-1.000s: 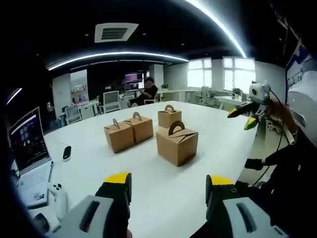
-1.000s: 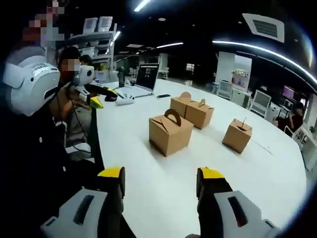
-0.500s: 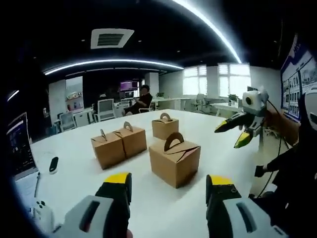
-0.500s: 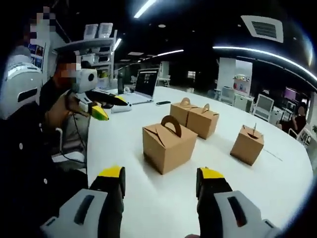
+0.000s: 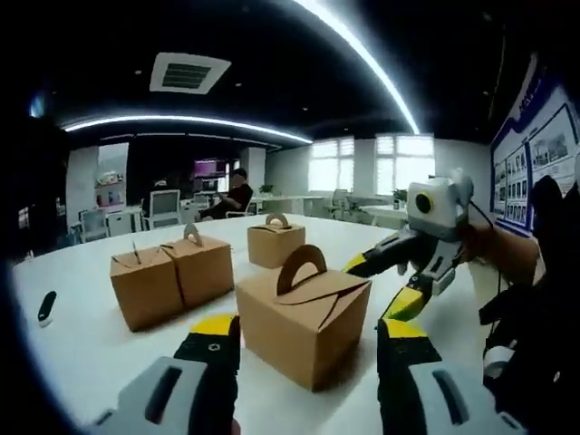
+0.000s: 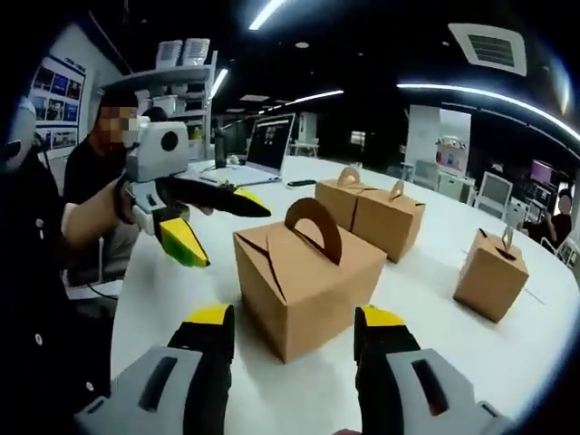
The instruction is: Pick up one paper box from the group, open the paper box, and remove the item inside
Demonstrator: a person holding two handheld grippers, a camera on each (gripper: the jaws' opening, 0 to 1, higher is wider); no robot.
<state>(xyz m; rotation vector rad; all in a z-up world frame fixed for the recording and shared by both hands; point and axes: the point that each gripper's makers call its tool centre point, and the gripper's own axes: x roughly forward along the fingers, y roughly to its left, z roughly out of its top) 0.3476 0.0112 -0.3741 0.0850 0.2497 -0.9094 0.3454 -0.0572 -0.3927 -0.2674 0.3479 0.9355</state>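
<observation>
The nearest brown paper box (image 5: 304, 317) with an arched handle stands shut on the white table (image 5: 82, 349), just ahead of my open left gripper (image 5: 306, 331). My right gripper (image 5: 381, 284) comes in from the right, open, close beside that box. In the right gripper view the same box (image 6: 308, 281) sits just beyond my open right gripper (image 6: 295, 319), and the left gripper (image 6: 217, 225) hovers open at its left. Nothing is held. Two boxes (image 6: 372, 210) stand touching behind it, and one box (image 6: 494, 272) stands alone at the right.
A laptop (image 6: 270, 145) and a dark phone (image 6: 301, 183) lie at the table's far end. Another dark device (image 5: 45, 306) lies on the left. The person holding the grippers (image 6: 95, 186) is at the table edge. A seated person (image 5: 237, 192) and office chairs are far behind.
Both cameras have moved lower and closer to the nearest box, which looks larger now. Each gripper shows nearer the box in the other's view. The boxes stay in place.
</observation>
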